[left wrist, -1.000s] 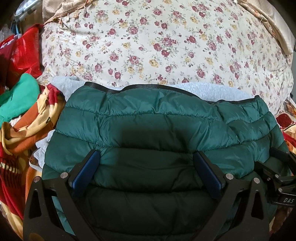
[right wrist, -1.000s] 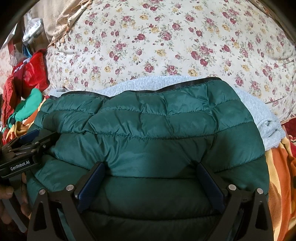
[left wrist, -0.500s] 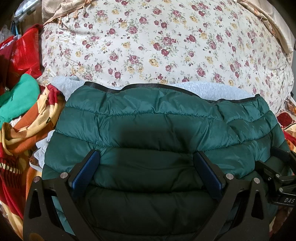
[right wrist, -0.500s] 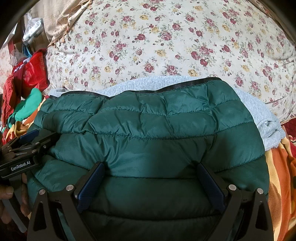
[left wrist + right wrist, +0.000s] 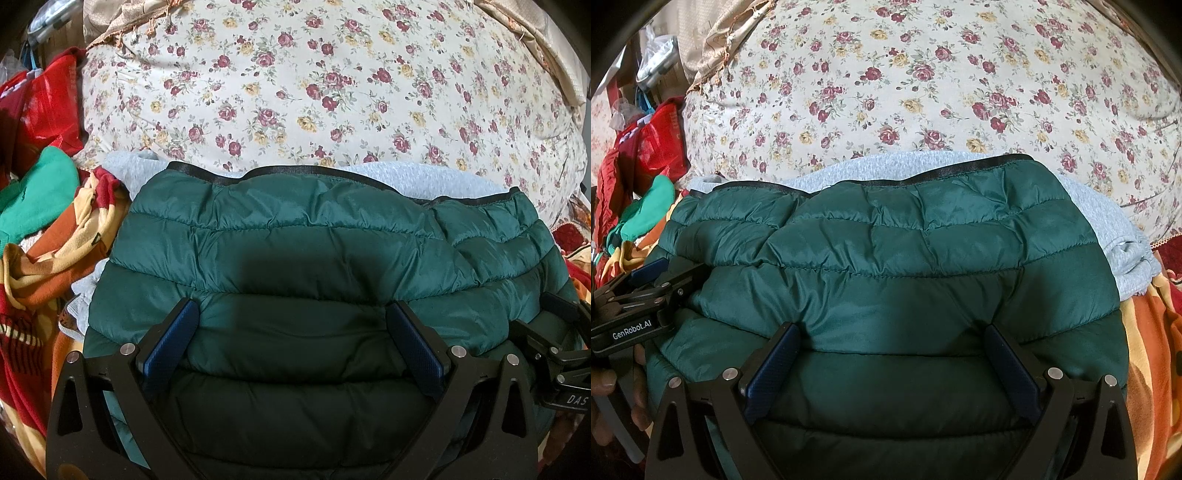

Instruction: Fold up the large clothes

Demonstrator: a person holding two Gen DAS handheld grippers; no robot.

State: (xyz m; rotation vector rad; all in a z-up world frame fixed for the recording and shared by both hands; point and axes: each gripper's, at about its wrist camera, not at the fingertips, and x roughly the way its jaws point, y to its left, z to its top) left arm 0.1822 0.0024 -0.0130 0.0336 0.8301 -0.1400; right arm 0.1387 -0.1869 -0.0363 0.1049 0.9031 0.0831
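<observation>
A floral-print bedcover point(image 5: 332, 85) fills the background, with a heap of red, orange and green clothes point(image 5: 40, 236) at its left. A dark green quilted jacket point(image 5: 314, 258) lies folded in front of it, resting on a light grey garment point(image 5: 1108, 221) whose edges show beyond the jacket's black-trimmed far hem. The left gripper point(image 5: 291, 325) sits over the jacket's near left portion with its jaws spread wide; the blue pads point(image 5: 173, 336) press into the padding on either side of a puffed section, and nothing is pinched between them. The right gripper point(image 5: 890, 347) sits over the near right portion, likewise spread wide, pads sunk against the quilted fabric without clamping it. In the right wrist view, a hand point(image 5: 613, 387) holds the left gripper's body at the frame's left edge.
</observation>
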